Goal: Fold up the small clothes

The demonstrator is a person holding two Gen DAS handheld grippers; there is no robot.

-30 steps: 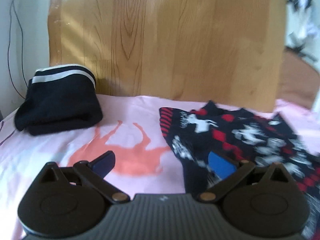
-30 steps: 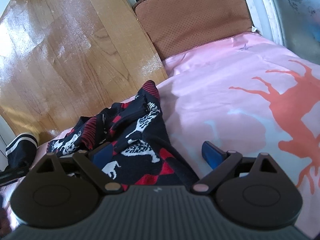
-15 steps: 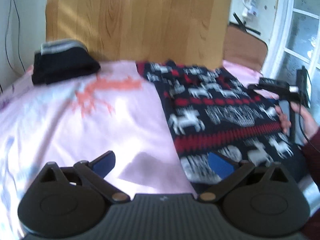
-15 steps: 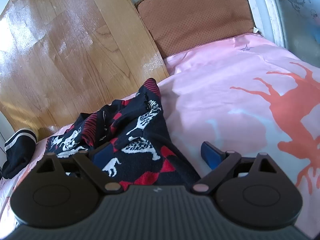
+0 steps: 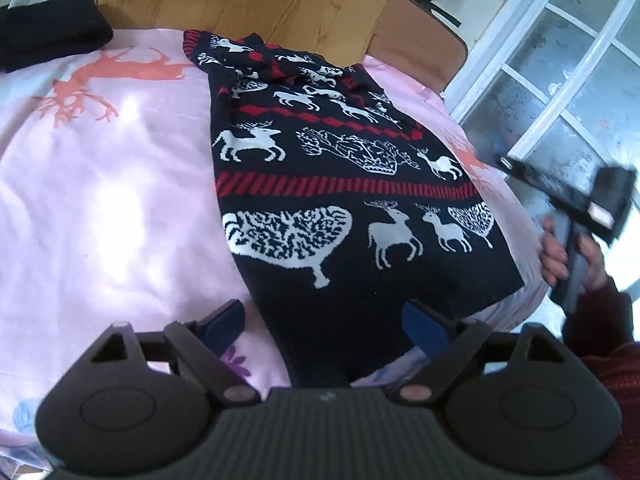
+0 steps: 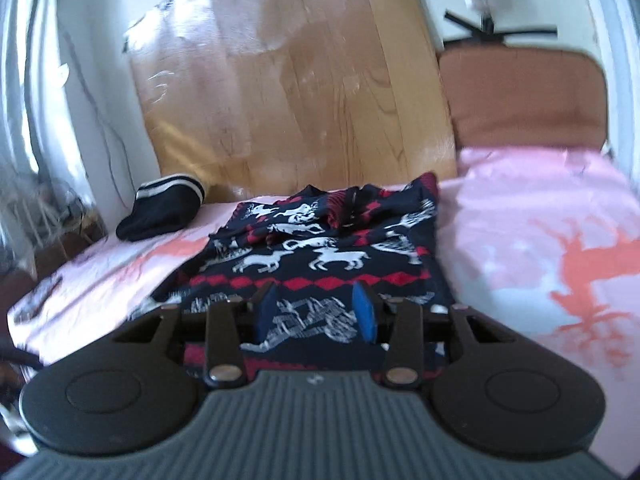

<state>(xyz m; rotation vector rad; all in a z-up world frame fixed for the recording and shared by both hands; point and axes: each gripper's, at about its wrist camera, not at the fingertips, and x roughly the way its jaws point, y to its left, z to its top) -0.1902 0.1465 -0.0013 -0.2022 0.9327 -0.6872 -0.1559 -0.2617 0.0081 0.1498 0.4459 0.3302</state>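
Observation:
A dark navy sweater with white reindeer and red stripes lies spread lengthwise on the pink sheet. My left gripper hovers over its near hem. The jaws stand wide and are closing, the pads not pressing the cloth. My right gripper points along the same sweater from its right side. Its jaws are half apart and closing, with knit showing in the gap but not pinched. A hand holds that gripper off the bed's right edge.
A folded dark garment with white stripes sits at the back left corner. A wooden board and a brown cushion stand behind the bed. A window is at the right.
The left view swung round and tipped down, from the bed's back to the whole sweater, now lying flat. The right gripper drew back, rolled level, and its jaws narrowed a lot.

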